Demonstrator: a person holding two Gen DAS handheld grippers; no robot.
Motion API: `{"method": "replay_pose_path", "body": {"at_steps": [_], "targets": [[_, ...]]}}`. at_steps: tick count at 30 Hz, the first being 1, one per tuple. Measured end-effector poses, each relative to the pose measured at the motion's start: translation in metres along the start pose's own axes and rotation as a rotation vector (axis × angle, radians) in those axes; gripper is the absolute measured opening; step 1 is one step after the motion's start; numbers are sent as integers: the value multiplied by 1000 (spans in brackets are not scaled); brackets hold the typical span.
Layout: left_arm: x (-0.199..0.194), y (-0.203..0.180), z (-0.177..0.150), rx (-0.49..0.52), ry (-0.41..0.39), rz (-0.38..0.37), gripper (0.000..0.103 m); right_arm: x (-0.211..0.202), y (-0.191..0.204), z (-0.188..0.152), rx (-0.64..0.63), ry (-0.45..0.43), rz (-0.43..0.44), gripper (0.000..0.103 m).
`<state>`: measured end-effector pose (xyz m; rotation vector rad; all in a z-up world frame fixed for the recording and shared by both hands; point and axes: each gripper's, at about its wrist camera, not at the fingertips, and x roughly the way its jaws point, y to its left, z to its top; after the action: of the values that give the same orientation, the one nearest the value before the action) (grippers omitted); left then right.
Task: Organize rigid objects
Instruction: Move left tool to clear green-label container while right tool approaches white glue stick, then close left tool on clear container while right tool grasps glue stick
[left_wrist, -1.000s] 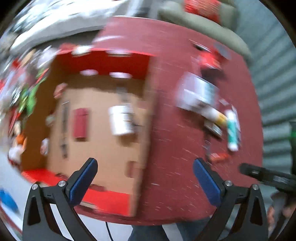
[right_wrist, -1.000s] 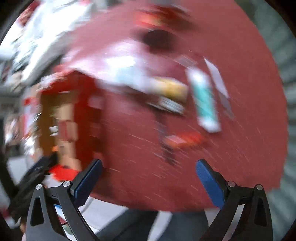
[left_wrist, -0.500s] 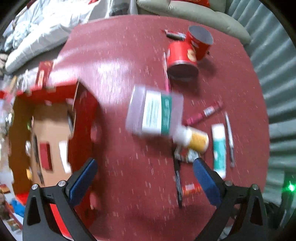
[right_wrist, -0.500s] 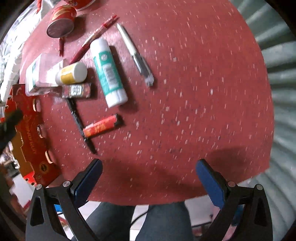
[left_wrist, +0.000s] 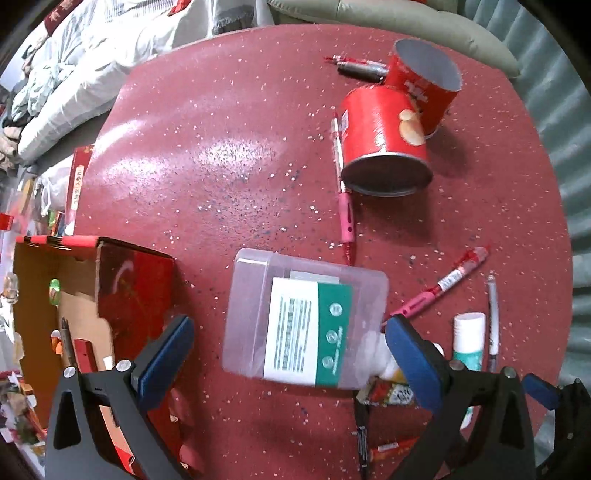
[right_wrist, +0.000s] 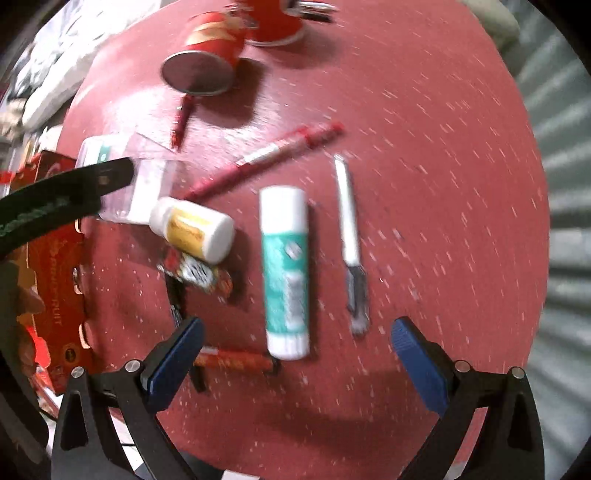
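Left gripper (left_wrist: 286, 354) spread wide, nothing held, blue pads either side of a clear plastic box (left_wrist: 304, 319) with a green and white label, lying flat on the round red table (left_wrist: 221, 155). Right gripper (right_wrist: 295, 354) likewise wide open and empty, hovering over the near part of the table. Nearest between its fingers, a small red stick (right_wrist: 232, 360) and the near end of a white and teal glue stick (right_wrist: 284, 271) lying lengthwise. Just right of the glue stick, a white pen (right_wrist: 351, 240); just left, a small white bottle with a yellow label (right_wrist: 194, 229) on its side, a printed red packet (right_wrist: 195, 275) touching its near side. At the left edge, an open red cardboard box (left_wrist: 74, 314) with a few small items inside. Beyond the clear box, two red pens (left_wrist: 439, 286) (left_wrist: 341, 184). Farthest, two red cans (left_wrist: 384, 140) (left_wrist: 424, 85) touching, the nearer tipped on its side, and a dark silvery item (left_wrist: 360, 68) behind them, too small to tell.
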<state>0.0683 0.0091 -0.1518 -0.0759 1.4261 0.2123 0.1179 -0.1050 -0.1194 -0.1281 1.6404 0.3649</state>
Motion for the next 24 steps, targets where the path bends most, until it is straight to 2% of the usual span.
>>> {"method": "replay_pose_path", "body": {"at_steps": [3,5,9,10,11,12,17,21,24], "targets": [[12,-2,4,-1,13,5,103,11,12,11,-47,5,-21,97],[20,1,7,-20,27,-4,103,19,21,16,-54,14,-27,79],[31,2,10,-14,41,-4,103,34,23,21,-32,35,-28,78],[34,3,11,-8,42,-1,103,36,23,22,-31,40,-29,75],[37,3,12,-5,45,0,103,39,23,23,-34,46,-28,65],[42,3,13,-3,58,1,103,41,22,24,-38,51,-27,63],[64,6,8,-7,128,-2,103,44,20,27,-27,34,-2,63],[69,18,7,-52,126,-73,103,48,12,25,29,38,60,61],[71,23,5,-67,134,-86,103,41,-7,18,79,22,110,60]]}}
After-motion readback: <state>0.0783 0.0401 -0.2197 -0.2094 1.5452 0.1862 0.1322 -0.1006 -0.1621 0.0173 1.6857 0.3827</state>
